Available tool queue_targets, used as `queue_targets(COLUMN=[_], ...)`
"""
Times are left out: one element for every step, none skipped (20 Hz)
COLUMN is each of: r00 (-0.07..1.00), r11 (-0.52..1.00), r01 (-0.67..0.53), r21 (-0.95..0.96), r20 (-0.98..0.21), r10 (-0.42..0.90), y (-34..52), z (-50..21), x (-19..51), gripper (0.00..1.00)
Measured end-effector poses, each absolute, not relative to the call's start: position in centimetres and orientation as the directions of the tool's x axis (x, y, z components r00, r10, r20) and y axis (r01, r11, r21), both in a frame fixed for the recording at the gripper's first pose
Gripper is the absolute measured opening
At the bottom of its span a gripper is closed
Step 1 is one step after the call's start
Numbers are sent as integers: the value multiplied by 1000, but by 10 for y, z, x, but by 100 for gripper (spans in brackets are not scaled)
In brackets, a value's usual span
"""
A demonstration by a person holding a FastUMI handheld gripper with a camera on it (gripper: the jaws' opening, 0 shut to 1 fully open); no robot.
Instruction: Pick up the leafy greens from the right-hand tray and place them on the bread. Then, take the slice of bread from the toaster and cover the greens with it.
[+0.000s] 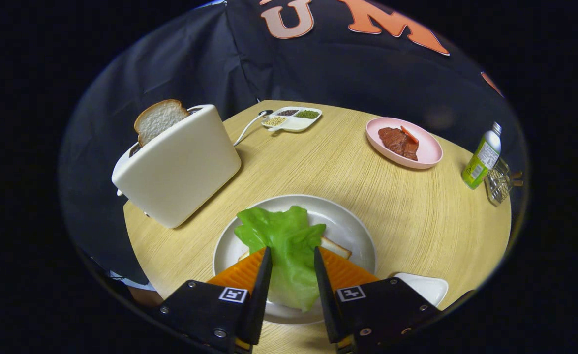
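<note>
The round wooden table point(367, 196) spreads out ahead of the gripper point(292, 265). Beyond the fingers to the left stands the white toaster point(180, 169), a slice of bread point(157, 120) sticking up from its slot. Just ahead of the fingers lies the white plate point(352, 226). On it the leafy greens point(284, 236) run back between the fingers, which seem to pinch the leaf, though contact on both sides is hard to confirm. A corner of the lower bread point(337, 247) peeks out beside the leaf. Far ahead to the right sits a pink plate point(429, 152) with meat.
</note>
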State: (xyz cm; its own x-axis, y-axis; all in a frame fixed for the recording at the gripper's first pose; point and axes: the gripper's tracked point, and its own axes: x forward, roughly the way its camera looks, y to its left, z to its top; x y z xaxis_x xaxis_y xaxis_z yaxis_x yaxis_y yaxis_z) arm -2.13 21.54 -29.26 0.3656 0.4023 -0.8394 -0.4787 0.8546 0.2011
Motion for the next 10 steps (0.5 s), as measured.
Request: queue_targets(r00=[374,382,389,396,403,410,416,417,417,418], r11=[857,859,860,861,861,859,859,858,858,856], r01=[-475,-472,-470,-469,-469,-471,-471,-471,-473,-479], r21=[199,198,197,196,197,199,202,203,202,196], r20=[-836,-832,-829,-825,-819,-813,-808,-806,-806,-806], r10=[402,402,402,403,407,413,418,420,420,419], y=[217,218,221,224,228,232,237,243,249,254], z=[-288,-283,-278,-273,-265,-255,-246,-238,-230,-221], x=[-18,-16,-13,-10,-7,-5,-2,-1,0,0], gripper=[56,59,61,62,64,64,67,70,75,77])
